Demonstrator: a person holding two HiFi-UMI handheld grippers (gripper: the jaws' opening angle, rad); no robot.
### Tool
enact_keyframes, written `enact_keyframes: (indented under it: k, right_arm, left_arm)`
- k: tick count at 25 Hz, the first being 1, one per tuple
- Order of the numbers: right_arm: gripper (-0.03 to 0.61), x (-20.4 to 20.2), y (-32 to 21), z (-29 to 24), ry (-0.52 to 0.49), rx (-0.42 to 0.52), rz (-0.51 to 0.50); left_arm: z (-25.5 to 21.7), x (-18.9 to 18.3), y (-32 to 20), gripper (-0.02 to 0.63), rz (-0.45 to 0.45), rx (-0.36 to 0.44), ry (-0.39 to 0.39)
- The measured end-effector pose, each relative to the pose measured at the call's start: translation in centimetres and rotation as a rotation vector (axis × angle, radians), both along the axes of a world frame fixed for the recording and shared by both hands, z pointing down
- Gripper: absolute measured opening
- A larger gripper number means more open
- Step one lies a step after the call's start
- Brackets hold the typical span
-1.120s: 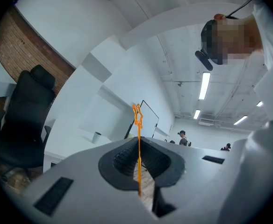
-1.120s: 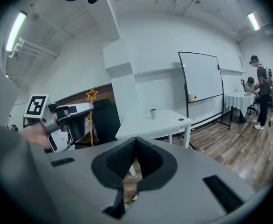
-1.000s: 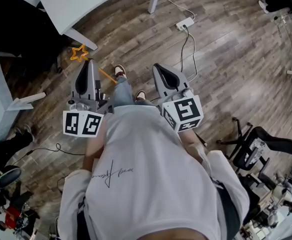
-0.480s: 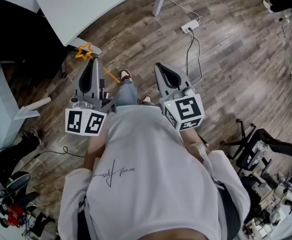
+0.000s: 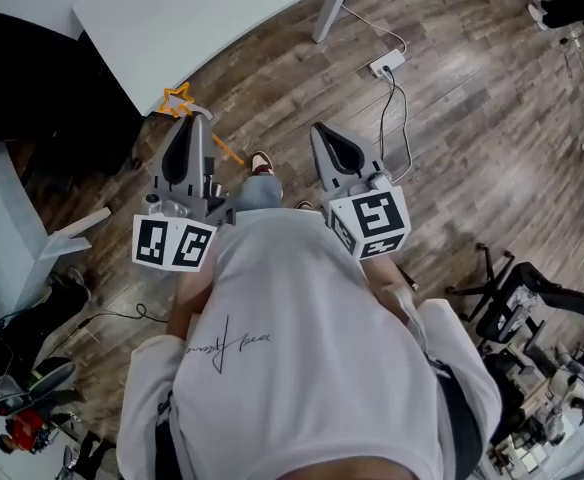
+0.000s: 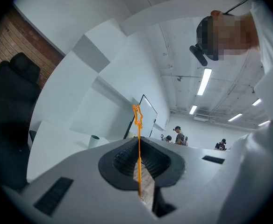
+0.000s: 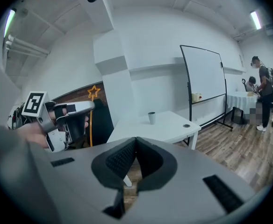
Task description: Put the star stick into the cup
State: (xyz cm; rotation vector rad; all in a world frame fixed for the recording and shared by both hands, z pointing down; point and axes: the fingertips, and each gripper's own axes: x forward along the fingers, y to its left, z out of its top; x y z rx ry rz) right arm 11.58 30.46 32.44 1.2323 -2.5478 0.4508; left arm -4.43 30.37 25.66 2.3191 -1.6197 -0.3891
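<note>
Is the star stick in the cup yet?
Not yet. The left gripper is shut on the star stick, and the cup stands apart on the white table.

- We see the star stick (image 6: 137, 118) as thin orange plastic, slightly glossy.
- We see the left gripper (image 6: 138, 146) as matt grey plastic, with black ribbed rubbery pads (image 6: 124, 156).
- We see the floor (image 5: 472, 118) as worn wood planks and the table (image 5: 202, 8) as smooth matt white.

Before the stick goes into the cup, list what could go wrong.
1. The left gripper pinches the thin stick near its star, leaving a long tail below the jaws; it may pivot or slip in transit.
2. The cup stands free on the table; the swinging tail could miss it or tip it.
</note>
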Motion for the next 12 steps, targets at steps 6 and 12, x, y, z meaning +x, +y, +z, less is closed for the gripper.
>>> enact_keyframes:
  k: [6,12]
  right_arm:
    - [0.01,-2.9,-2.5,-0.4,0.0,0.011,-0.01]
    - [0.009,-5.7,-4.3,-0.7,0.018,0.02,-0.033]
  left_arm:
    - [-0.5,-2.2,-2.6,0.015,0.016,0.015,0.006]
    - [-0.4,-4.7,-4.3,0.017,0.009,0.022,0.029]
